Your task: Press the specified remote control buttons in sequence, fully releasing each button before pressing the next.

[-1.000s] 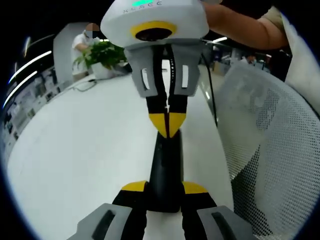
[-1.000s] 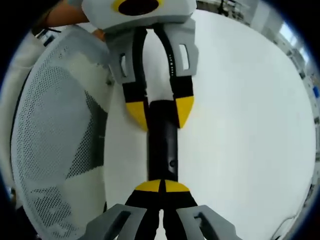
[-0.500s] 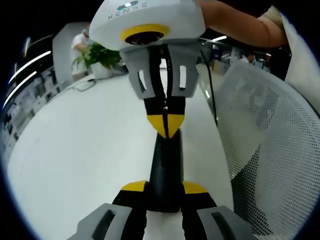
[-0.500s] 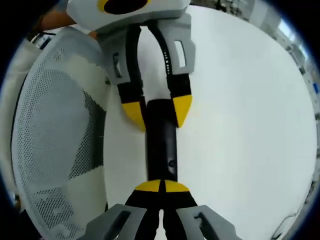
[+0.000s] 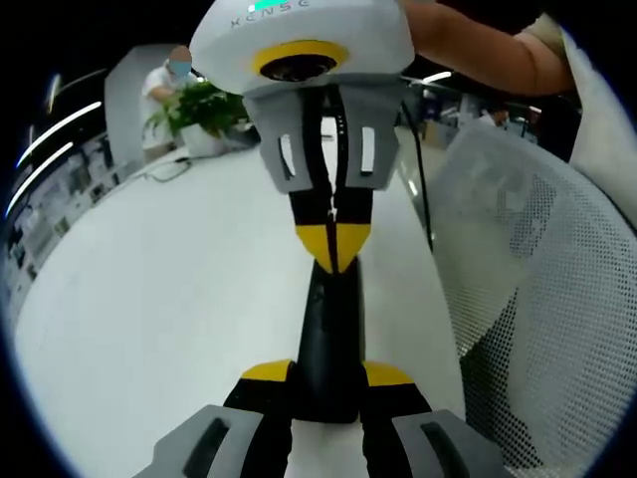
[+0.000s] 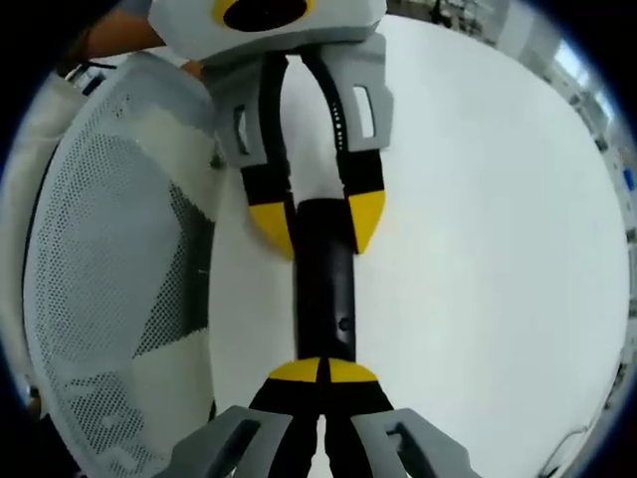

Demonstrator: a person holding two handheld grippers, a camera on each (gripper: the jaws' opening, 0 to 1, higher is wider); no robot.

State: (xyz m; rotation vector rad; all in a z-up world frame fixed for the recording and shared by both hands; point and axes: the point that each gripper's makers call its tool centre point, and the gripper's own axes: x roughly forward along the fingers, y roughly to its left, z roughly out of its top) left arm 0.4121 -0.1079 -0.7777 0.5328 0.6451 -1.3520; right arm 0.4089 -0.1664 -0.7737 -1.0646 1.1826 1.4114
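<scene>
A slim black remote control (image 5: 328,339) lies on the white table (image 5: 149,299) between the two tongs, its long axis running from one to the other. The left tongs (image 5: 326,374) clamp one end of it: their yellow-tipped jaws sit against its two sides, with the black body passing between them. In the right gripper view the same tongs (image 6: 317,221) come down from above and straddle the far end of the remote control (image 6: 323,289).

The right tongs (image 6: 322,370) have their jaws pressed together, yellow tips meeting in a single point that rests on the near end of the remote, just short of a small round button. In the left gripper view these tongs (image 5: 332,249) touch its far end.

A white mesh chair back (image 5: 537,299) stands beside the table, to the right of the left tongs. A potted green plant (image 5: 204,110) sits far beyond them.
</scene>
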